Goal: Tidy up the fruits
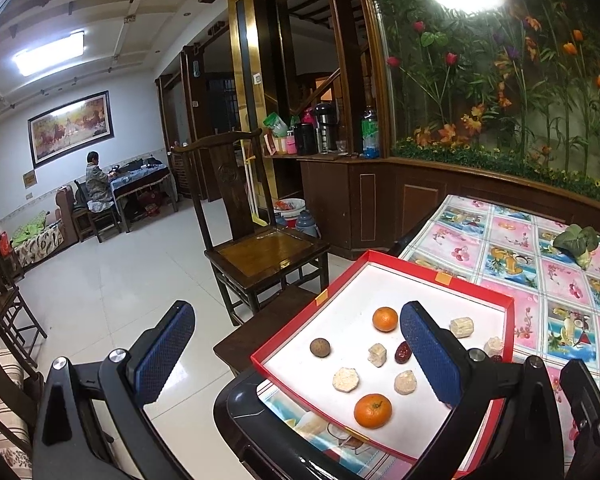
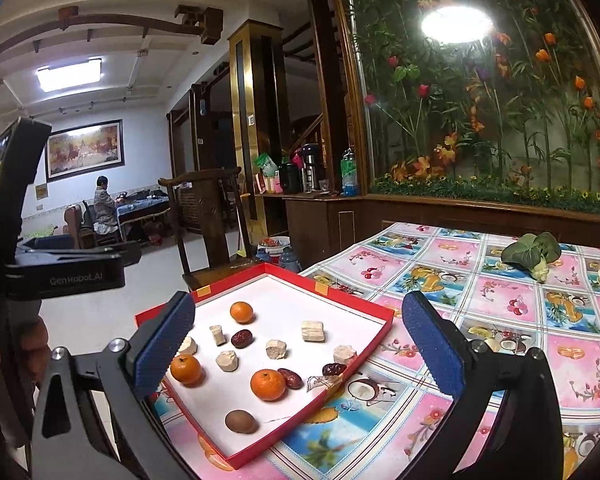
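Both tools hang above the near table edge, jaws spread wide and holding nothing: the right gripper [image 2: 300, 344] straddles the red tray [image 2: 374, 312], likely to survey it; the left gripper [image 1: 296, 352] sits at its nine o'clock side. Inside, fruits lie scattered, unsorted: a brown nut-like one [image 2: 241, 421] nearest, three glossy oranges [image 2: 268, 385], wrinkled red dates [image 2: 242, 338], pale chunks [image 2: 313, 331]. Far off, at one o'clock, rests a leafy green [image 2: 534, 254].

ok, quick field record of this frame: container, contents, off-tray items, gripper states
container: red tray, white inside, on patterned tablecloth
oranges: three
red dates: three
pale chunks: several, scattered
brown round fruit: one, near corner
off tray: leafy vegetable
left gripper: open, empty
right gripper: open, empty
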Demonstrator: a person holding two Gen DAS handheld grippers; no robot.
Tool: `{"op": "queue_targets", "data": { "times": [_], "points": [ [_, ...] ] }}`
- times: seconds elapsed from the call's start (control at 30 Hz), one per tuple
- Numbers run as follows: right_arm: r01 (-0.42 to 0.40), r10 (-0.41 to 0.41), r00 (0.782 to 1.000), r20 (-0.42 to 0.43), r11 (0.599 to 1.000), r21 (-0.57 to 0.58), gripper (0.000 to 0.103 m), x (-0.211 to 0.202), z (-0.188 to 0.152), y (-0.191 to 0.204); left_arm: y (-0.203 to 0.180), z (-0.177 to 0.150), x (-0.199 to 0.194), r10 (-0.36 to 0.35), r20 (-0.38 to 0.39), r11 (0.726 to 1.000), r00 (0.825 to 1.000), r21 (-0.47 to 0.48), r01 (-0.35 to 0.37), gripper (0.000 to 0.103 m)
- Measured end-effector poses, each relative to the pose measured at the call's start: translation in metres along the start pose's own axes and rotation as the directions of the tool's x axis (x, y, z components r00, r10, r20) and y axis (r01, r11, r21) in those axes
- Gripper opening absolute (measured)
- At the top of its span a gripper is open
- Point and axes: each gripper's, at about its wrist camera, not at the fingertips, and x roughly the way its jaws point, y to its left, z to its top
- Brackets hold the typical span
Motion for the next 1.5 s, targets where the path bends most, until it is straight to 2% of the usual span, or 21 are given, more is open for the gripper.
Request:
{"op": "queue_targets", "data": {
  "times": [0.37, 0.83, 1.5],
  "points": [
    [0.004, -0.003, 1.000, 0.013, 0.997, -0.074, 0.103, -0.002, -0.002, 0.013, -0.001, -0.002, 0.001, 0.004, -0.015, 1.000, 1.000, 0.000, -0.004, 0.103],
    [0.029, -0.027, 0.999, 0.022, 0.998, -0.062, 0.103, -0.004, -0.002, 0.012, -0.002, -0.007, 0.005, -0.005, -0.049, 1.000, 0.999, -0.005, 0.005, 0.103],
    [0.033, -0.032, 0.999, 0.020, 0.997, -0.067, 0.103, -0.003, -0.002, 0.011, -0.004, -0.009, 0.007, -0.029, -0.053, 1.000, 0.998, 0.012, 0.029, 0.103]
  ]
}}
